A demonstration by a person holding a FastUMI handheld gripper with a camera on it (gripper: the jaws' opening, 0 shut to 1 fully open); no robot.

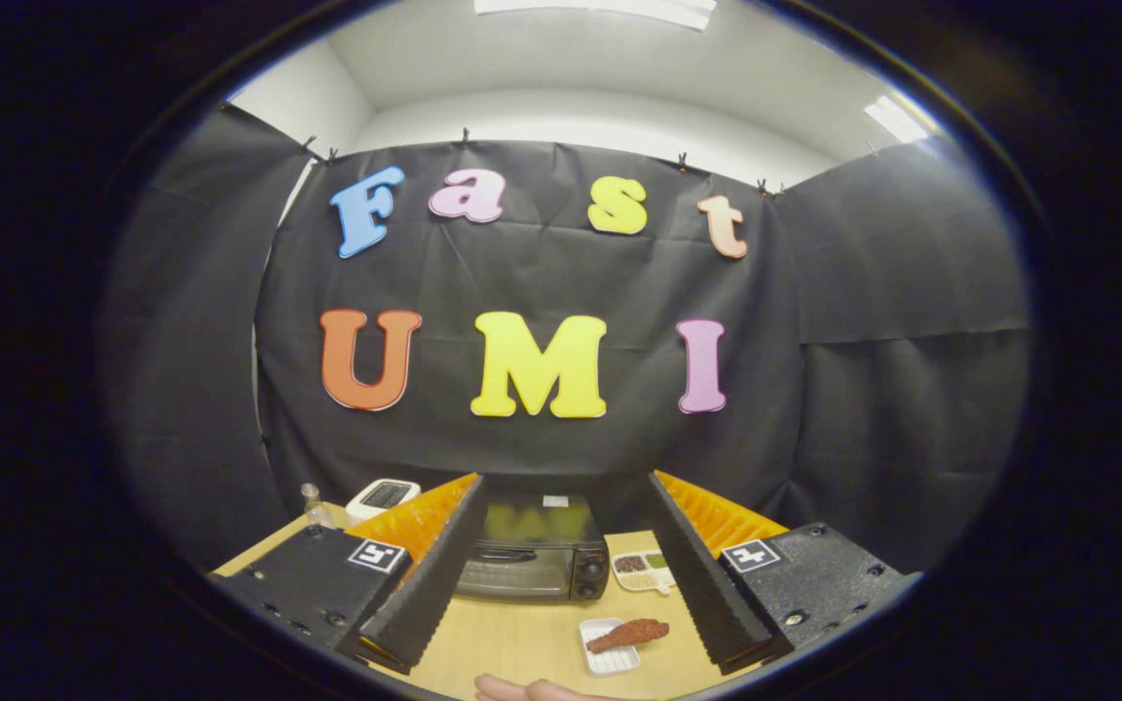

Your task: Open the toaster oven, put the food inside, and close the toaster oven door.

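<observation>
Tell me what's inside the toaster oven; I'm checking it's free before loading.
Can't tell: the toaster oven door is closed and its glass shows nothing clear. The food lies on a white tray in front. The hand-held gripper is open, its fingers either side.

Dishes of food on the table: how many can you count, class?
2. A small white tray with a reddish food piece sits nearest the open fingers; a divided dish lies right of the toaster oven.

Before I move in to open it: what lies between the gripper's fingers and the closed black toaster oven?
Bare wooden tabletop, in the gripper view. The open gripper frames the toaster oven.
</observation>
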